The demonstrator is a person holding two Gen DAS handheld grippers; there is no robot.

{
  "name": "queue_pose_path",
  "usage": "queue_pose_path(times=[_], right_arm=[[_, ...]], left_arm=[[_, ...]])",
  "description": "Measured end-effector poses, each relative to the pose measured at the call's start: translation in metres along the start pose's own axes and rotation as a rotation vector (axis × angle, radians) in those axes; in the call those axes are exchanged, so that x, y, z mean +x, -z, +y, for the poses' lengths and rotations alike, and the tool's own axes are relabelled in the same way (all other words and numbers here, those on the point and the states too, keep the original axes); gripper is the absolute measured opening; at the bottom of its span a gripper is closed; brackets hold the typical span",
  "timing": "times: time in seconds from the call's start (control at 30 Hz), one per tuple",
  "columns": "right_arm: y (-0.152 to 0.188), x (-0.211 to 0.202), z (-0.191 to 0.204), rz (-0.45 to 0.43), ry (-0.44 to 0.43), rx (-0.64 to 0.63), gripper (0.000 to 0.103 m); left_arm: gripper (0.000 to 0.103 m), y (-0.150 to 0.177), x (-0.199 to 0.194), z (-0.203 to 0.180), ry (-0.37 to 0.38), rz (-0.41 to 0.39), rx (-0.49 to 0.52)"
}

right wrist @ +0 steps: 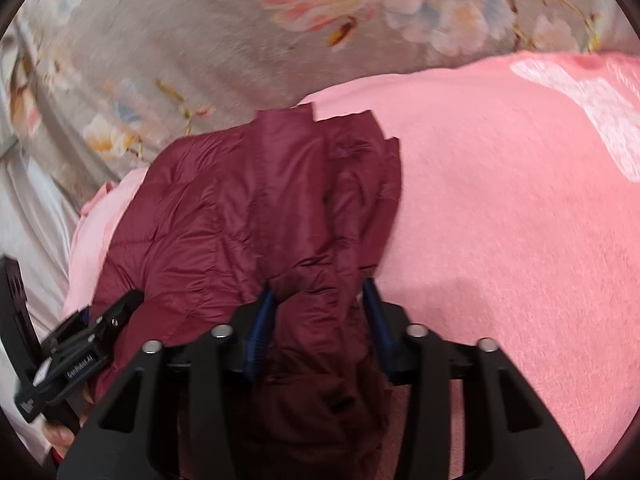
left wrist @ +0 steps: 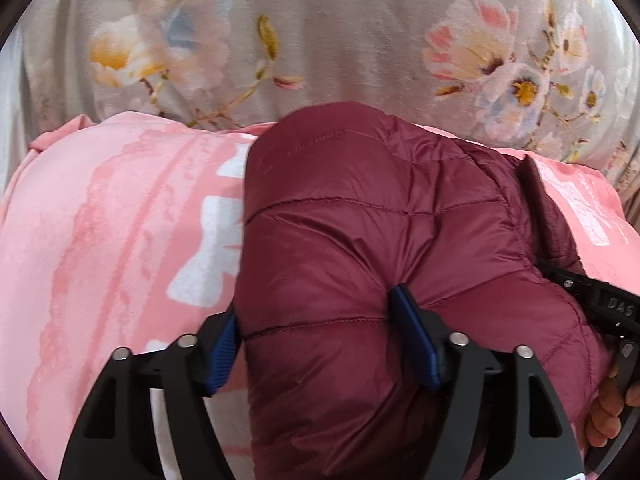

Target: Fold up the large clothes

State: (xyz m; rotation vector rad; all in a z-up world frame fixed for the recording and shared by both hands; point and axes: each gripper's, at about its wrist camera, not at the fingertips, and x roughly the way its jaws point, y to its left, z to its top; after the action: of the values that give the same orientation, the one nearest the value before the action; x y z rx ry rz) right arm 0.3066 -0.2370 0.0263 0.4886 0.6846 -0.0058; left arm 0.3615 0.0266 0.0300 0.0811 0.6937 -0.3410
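Note:
A maroon quilted puffer jacket (left wrist: 360,216) lies bunched on a pink blanket (left wrist: 100,240). My left gripper (left wrist: 316,320) is shut on a thick fold of the jacket, its blue pads pressing in from both sides. In the right wrist view the jacket (right wrist: 240,208) hangs in folds over the pink blanket (right wrist: 500,200). My right gripper (right wrist: 320,304) is shut on another bunch of the jacket. The right gripper (left wrist: 608,312) shows at the right edge of the left wrist view, and the left gripper (right wrist: 76,344) at the lower left of the right wrist view.
A grey floral bedsheet (left wrist: 340,40) spreads beyond the pink blanket and also shows in the right wrist view (right wrist: 180,40). A pale sheet (right wrist: 28,220) lies at the left. The person's fingers (left wrist: 608,412) hold the right gripper's handle.

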Motion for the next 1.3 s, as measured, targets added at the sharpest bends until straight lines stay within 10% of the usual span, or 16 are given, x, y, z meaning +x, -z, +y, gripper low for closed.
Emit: queue_pose_path(times=[0.33,0.63,1.3], right_arm=[[-0.044,-0.064,0.044,-0.188,0.120,-0.150,0.021],[-0.058,0.029,0.044,-0.070,0.273,-0.200,0.015],[-0.040,0.058,0.018,-0.030,0.264,-0.169,0.015]], left_arm=[[0.072,-0.053,-0.041,0.001,-0.156,-0.023,-0.018],[0.073,-0.070,0.041,-0.020,-0.202,0.129,-0.067],[0.080,-0.051,0.061,-0.034,-0.257,0.034,-0.018]])
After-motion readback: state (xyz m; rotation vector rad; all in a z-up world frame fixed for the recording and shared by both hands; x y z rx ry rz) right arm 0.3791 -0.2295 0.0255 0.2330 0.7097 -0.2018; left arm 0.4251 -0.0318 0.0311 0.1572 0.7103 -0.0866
